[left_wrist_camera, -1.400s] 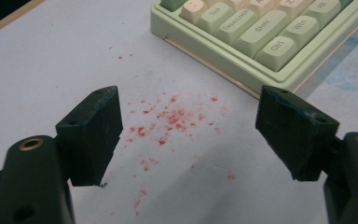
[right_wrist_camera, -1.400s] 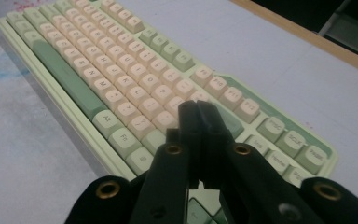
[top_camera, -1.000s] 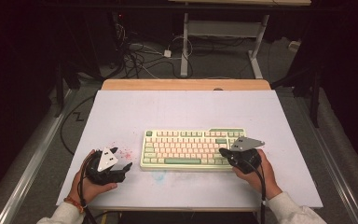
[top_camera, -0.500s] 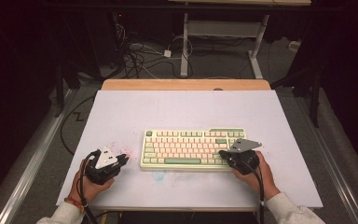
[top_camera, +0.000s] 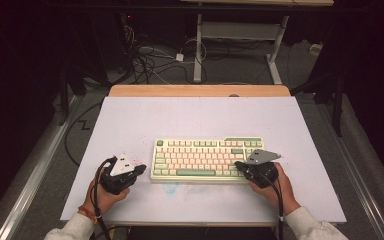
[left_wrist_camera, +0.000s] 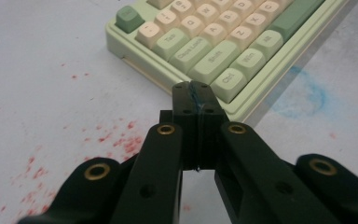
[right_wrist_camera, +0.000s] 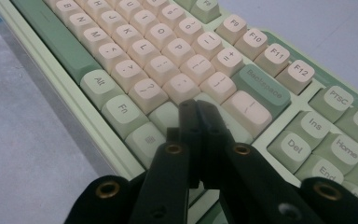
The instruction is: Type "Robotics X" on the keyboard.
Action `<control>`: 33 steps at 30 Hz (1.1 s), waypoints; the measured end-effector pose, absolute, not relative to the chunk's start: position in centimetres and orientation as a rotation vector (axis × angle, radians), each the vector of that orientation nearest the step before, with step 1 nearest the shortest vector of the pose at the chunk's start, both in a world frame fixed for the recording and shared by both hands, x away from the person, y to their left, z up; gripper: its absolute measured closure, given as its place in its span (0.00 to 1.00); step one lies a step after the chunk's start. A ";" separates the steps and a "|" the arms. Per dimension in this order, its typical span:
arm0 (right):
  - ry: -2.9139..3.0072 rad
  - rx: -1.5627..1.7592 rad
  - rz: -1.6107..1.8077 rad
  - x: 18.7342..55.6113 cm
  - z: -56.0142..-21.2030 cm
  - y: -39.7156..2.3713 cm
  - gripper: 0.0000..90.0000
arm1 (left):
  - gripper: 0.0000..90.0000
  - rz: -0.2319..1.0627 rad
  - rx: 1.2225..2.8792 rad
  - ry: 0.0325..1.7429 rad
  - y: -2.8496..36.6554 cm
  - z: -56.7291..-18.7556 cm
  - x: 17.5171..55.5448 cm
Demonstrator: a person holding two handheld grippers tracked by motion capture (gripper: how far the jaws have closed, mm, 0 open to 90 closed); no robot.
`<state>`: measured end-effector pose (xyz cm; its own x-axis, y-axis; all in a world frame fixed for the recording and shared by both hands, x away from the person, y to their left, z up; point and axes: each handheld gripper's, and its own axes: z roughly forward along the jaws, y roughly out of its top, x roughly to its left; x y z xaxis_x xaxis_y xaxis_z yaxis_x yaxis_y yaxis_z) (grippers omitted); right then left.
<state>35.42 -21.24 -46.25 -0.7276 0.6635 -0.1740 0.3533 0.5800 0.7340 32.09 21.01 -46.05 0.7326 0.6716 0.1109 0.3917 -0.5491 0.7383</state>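
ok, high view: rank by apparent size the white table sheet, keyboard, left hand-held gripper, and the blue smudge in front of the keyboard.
1. white table sheet
2. keyboard
3. left hand-held gripper, jaws shut with nothing between them
4. blue smudge, faint, so its edges are hard to judge, but it looks smaller than the gripper.

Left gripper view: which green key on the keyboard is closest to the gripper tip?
The Ctrl key, at the keyboard's corner. It sits right beyond the shut left gripper; Win and Shift lie farther away.
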 end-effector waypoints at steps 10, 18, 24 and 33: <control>2.374 0.812 0.968 35.4 -46.3 -21.2 1.00 | 0.97 0.495 2.239 0.726 18.1 -45.3 33.7; 2.371 0.813 0.970 35.3 -46.3 -21.2 1.00 | 0.97 0.474 2.271 0.668 15.5 -44.7 35.2; 2.369 0.815 0.967 35.3 -46.3 -21.2 1.00 | 0.97 0.456 2.293 0.649 13.8 -44.6 36.1; 2.356 0.810 0.956 35.1 -46.4 -21.1 1.00 | 0.97 0.461 2.355 0.654 11.7 -44.6 37.5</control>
